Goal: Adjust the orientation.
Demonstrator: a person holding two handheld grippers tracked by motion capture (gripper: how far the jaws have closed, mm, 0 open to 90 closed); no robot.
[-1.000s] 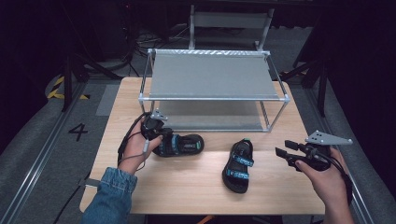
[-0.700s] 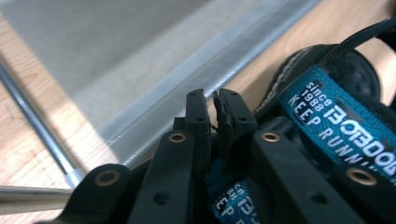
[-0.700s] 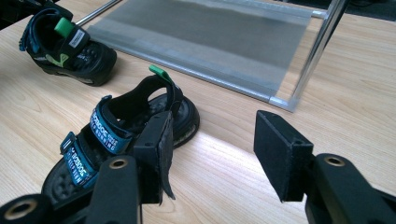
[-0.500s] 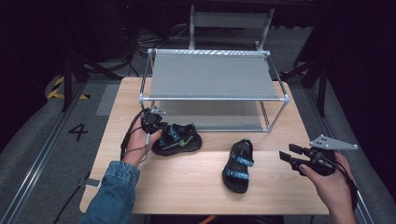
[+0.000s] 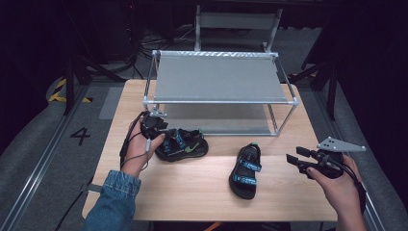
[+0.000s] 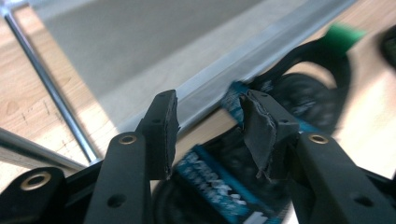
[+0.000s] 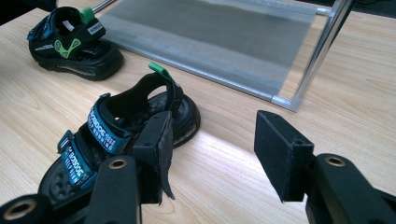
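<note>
Two black sandals with blue straps and green heel tabs lie on the wooden table. The left sandal rests in front of the metal shoe rack. My left gripper is at its left end. Its jaws have just been opening and stand apart over the blue strap, pressing on nothing. The right sandal lies mid-table. My right gripper hovers open to its right, level and pointing at it, with nothing between the pads.
The rack has two grey shelves; its lower shelf sits just behind the sandals, with thin corner posts. Bare wood lies between the sandals and along the near edge. A chair stands beyond the table.
The left jaws, closed at the left sandal's end earlier, now stand apart. The sandal tipped up briefly and now lies flat. The right hand has stayed put.
</note>
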